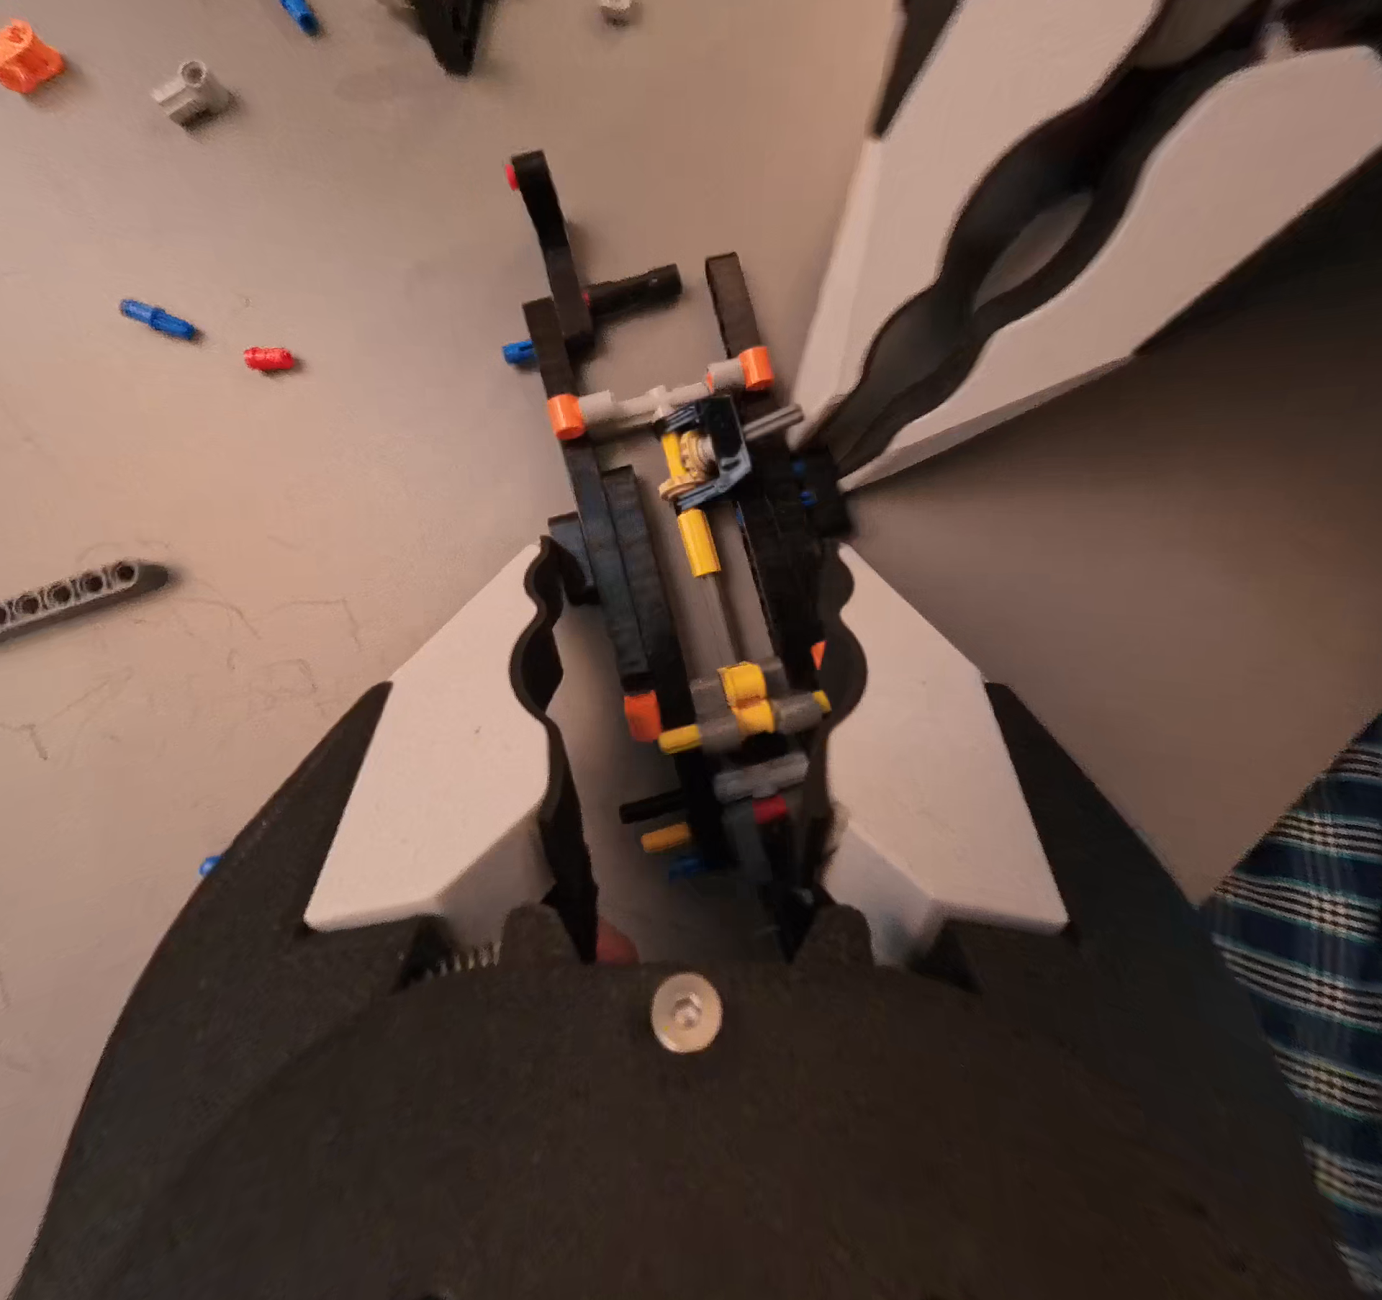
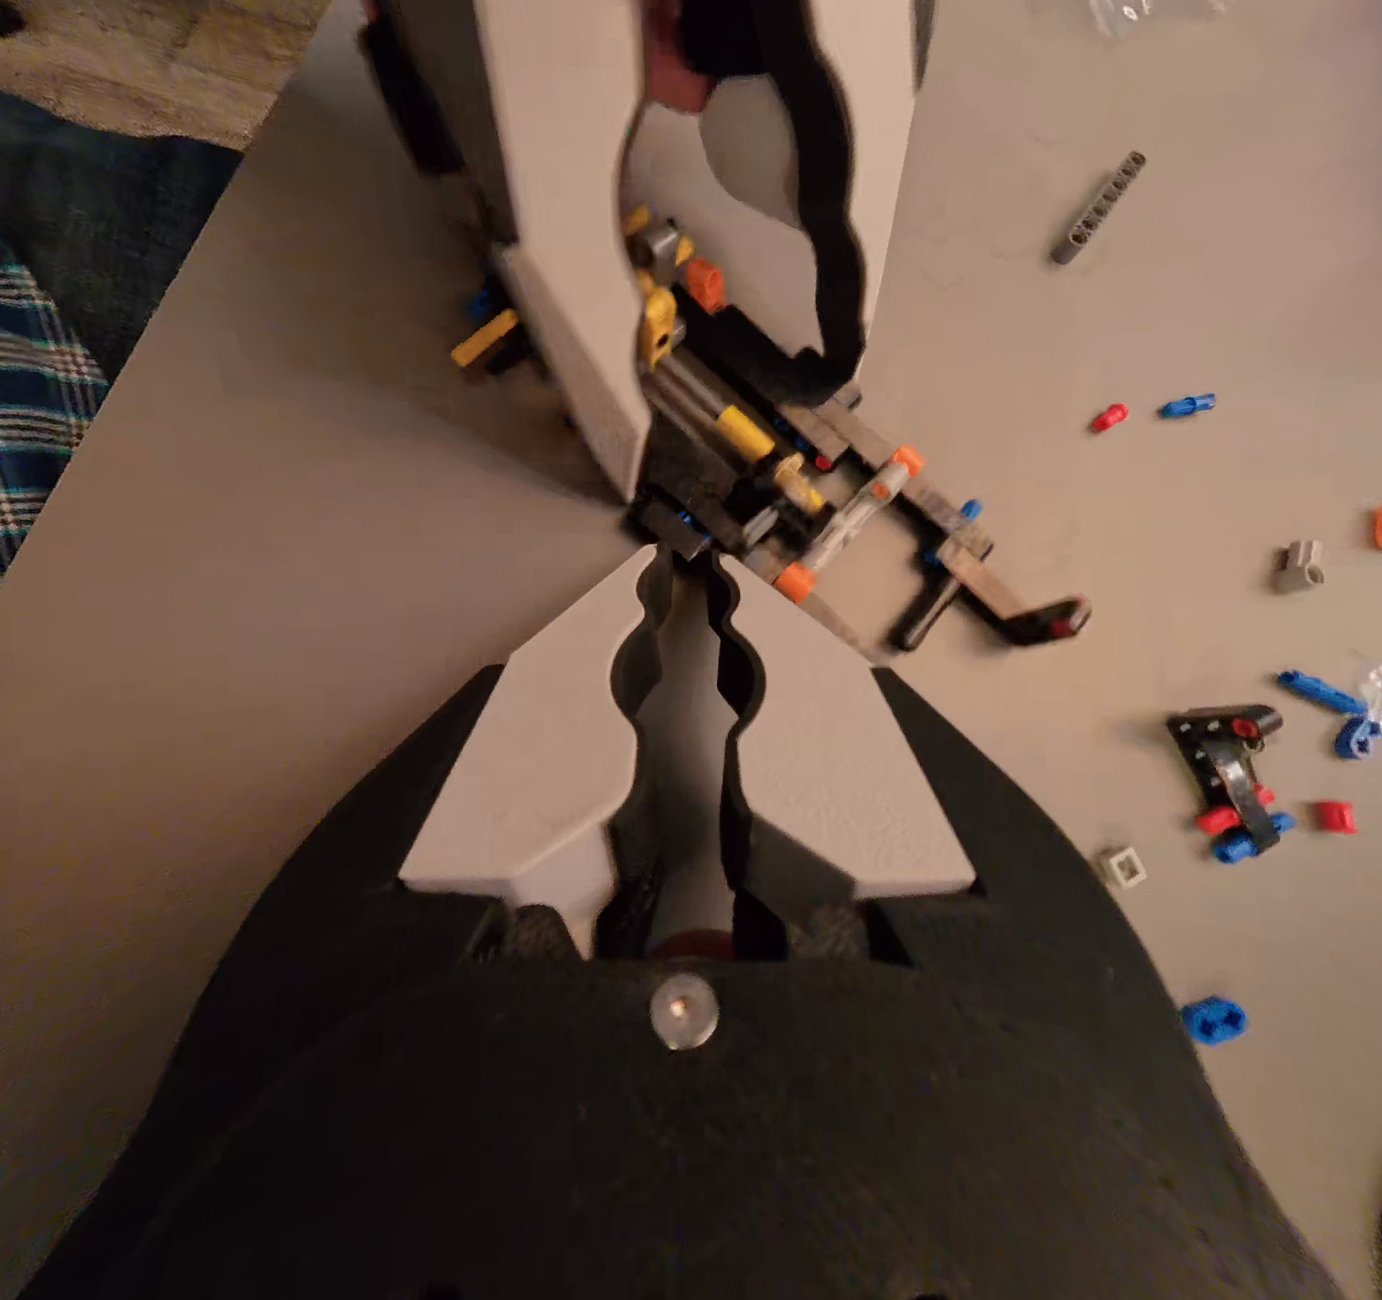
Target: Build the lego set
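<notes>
The lego assembly (image 1: 699, 539) is a long black frame with yellow, grey and orange parts, lying on the beige table (image 1: 299, 479). My left gripper (image 1: 695, 568) is shut on its rear half, one finger on each side. My right gripper (image 1: 826, 456) comes in from the upper right. In the right wrist view my right gripper (image 2: 688, 557) is nearly closed, its tips pinching a black block with blue pins (image 2: 677, 524) on the assembly's side (image 2: 748, 434). The left gripper (image 2: 733, 426) reaches in from above there and hides part of the frame.
Loose parts lie on the table: a grey beam (image 1: 82, 595), a blue pin (image 1: 157, 319), a red pin (image 1: 267, 359), an orange connector (image 1: 28, 60), a grey connector (image 1: 191, 91), a small black sub-assembly (image 2: 1226, 778) and a blue piece (image 2: 1213, 1019). The table edge (image 2: 187, 277) runs at the left, with plaid cloth (image 2: 37, 367) beyond. The grippers are tip to tip, or close to it.
</notes>
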Demonstrator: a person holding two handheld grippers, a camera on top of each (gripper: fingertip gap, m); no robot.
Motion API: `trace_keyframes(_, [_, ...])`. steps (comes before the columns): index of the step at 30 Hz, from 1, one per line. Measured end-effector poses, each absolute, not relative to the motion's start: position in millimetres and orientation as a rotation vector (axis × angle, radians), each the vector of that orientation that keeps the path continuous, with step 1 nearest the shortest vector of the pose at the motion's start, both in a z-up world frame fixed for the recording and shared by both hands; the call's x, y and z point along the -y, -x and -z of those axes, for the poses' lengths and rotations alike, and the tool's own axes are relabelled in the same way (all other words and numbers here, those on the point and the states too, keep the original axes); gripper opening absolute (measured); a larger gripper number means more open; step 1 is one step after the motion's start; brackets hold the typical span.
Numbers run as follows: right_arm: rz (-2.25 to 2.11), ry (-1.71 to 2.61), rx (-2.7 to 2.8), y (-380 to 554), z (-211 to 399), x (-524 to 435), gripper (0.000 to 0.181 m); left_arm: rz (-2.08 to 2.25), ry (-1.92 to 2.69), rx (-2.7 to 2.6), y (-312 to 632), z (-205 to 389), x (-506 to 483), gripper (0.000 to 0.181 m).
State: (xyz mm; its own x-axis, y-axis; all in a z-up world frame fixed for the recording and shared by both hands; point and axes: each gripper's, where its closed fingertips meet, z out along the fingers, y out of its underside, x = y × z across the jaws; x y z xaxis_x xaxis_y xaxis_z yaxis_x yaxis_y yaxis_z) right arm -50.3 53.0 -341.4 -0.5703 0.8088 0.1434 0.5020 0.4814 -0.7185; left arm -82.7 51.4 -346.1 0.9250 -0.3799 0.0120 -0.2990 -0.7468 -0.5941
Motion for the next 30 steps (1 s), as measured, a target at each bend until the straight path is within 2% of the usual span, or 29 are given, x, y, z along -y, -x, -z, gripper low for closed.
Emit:
trace_keyframes(13, [-0.884,1.149,2.209,52.2,338.9,-53.9,0.007,0.233,2.483,-0.458,84.0,342.0,-50.3,0.069])
trace_keyframes(22, [-0.899,1.154,2.188,42.6,331.9,-55.3,0.015,0.194,2.506,-0.457,81.8,340.6,-47.0,0.086])
trace_keyframes(30, [-0.803,0.874,2.332,48.2,308.9,-74.2,0.047,0.127,2.566,-0.395,69.8,348.2,-41.4,0.096])
